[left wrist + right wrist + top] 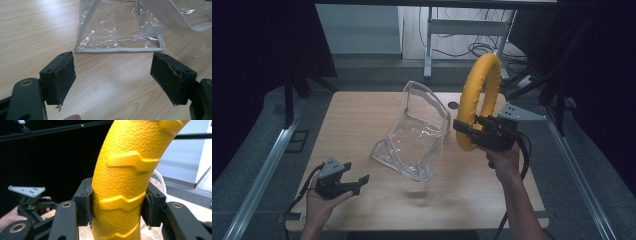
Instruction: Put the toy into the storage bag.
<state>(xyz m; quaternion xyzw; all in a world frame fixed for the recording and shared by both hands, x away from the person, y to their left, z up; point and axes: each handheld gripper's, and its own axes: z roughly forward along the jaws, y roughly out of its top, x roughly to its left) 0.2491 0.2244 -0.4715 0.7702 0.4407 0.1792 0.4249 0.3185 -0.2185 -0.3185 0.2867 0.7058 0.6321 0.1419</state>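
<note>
A yellow textured ring [480, 95] stands upright in the air over the table's right side, and my right gripper [468, 131] is shut on its lower part. In the right gripper view both pads squeeze the yellow ring [127, 182] with its raised ridges. A clear plastic bag [416, 132] with grey edging and a white strap sits open in the middle of the table. My left gripper [358, 183] hovers near the front left, open and holding nothing. In the left gripper view the clear bag [117, 27] lies just beyond the spread jaws.
The wooden table [362, 115] has a round hole [453, 105] at its back right. Black curtains and metal frame rails flank both sides. A white stand and cables lie on the floor behind the table.
</note>
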